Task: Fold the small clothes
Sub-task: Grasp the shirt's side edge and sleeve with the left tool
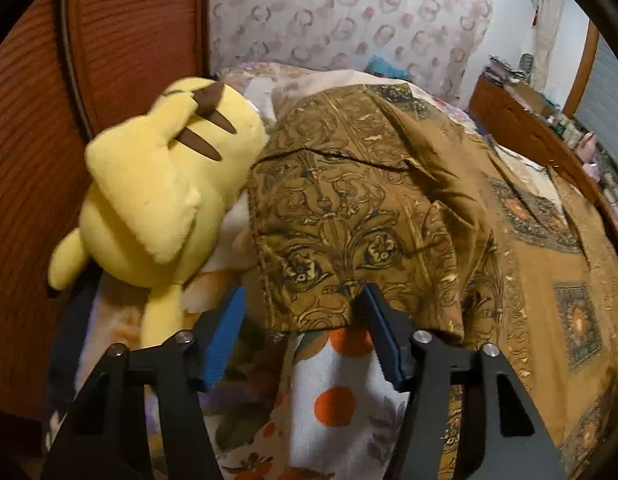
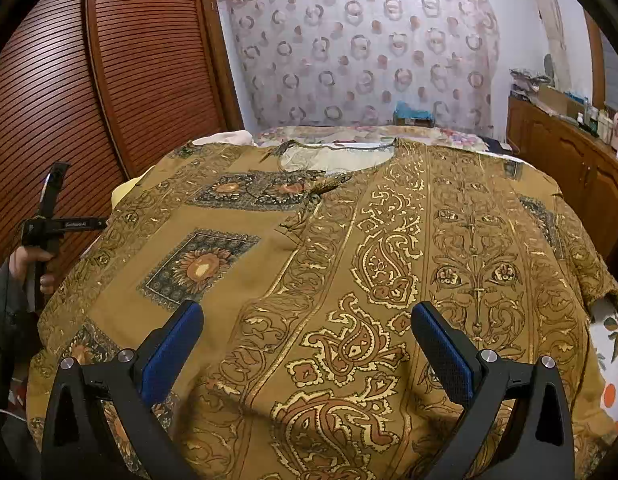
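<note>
A mustard-brown garment with paisley and floral prints (image 2: 349, 280) lies spread on the bed, neckline (image 2: 337, 156) at the far side. My right gripper (image 2: 307, 320) is open just above its near part, holding nothing. In the left wrist view the garment's side (image 1: 349, 208) is bunched and raised. My left gripper (image 1: 303, 304) is open at its lower edge, with the right finger (image 1: 379, 320) at or just under the hem. The left gripper with the hand holding it also shows at the left in the right wrist view (image 2: 49, 224).
A yellow plush toy (image 1: 157, 192) lies by the garment's left side against a slatted wooden wardrobe (image 1: 121, 40). A white bedsheet with orange dots (image 1: 337, 396) lies under the garment. A wooden dresser with clutter (image 2: 569, 152) stands at the right. A patterned curtain (image 2: 361, 48) hangs behind.
</note>
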`<move>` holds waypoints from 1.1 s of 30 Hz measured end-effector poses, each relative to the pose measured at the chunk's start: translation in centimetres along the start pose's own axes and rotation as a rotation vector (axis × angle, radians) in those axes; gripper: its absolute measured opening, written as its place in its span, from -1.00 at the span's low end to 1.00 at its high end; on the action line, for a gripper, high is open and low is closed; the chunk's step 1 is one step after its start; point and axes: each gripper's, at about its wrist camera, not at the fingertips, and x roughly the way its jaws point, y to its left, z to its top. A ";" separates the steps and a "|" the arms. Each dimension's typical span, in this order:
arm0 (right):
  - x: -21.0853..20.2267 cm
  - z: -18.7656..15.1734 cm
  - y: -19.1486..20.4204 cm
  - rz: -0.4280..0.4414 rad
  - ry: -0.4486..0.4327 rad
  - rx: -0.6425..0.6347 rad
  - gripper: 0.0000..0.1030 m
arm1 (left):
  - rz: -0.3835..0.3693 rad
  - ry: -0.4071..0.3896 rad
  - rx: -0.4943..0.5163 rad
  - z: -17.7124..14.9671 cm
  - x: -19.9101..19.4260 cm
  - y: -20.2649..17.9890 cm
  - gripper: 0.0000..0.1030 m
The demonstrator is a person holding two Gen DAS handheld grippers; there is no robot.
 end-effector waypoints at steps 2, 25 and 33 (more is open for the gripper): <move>0.8 0.1 0.1 -0.004 -0.002 -0.011 1.00 | -0.052 0.015 -0.023 0.2 0.1 0.3 -0.13; 1.9 0.2 -0.5 0.003 0.009 -0.005 1.00 | -0.102 -0.215 0.312 4.1 -9.1 -12.8 -0.88; 2.1 0.3 -0.5 0.008 0.019 -0.004 1.00 | -0.179 -0.209 0.364 1.5 -9.9 -15.8 -0.13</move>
